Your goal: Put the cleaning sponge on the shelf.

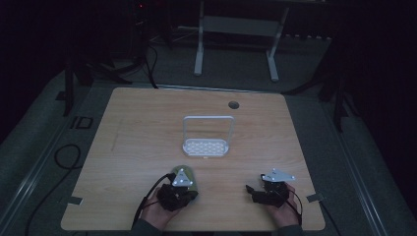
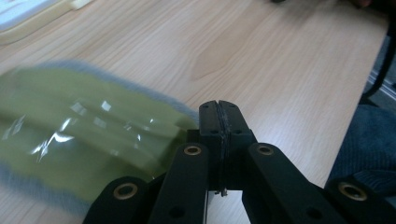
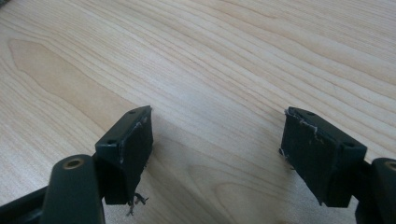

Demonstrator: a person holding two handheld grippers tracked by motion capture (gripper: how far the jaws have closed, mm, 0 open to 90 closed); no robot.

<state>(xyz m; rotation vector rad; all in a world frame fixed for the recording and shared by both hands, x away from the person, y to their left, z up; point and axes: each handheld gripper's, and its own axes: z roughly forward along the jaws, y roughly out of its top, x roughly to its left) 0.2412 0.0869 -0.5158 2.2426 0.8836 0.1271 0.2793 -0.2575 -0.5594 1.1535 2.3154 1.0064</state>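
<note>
Wood-grain table runs across the high view under dim light, with dark floor and a pale metal frame beyond its far edge. At the near left, the person's left hand holds the left gripper, which sits over a green wrapped sponge lying on the table near the front edge. In the left gripper view the two black jaws are pressed flat together with nothing visible between them, and the left gripper has its tips just beside the sponge; the sponge looks yellow-green with a grey fringe and a glossy clear wrapper, and lies to the left of the jaws. Whether the tips touch it I cannot tell. A cream-coloured edge of another thing shows at the top left of that view.

Near the middle of the table stands a white rack, a perforated tray with an upright wire hoop, well apart from both grippers. A round cable hole sits in the tabletop behind it.

At the near right, the right hand holds the right gripper. In the right gripper view the right gripper has its jaws spread wide over bare wood, holding nothing.
</note>
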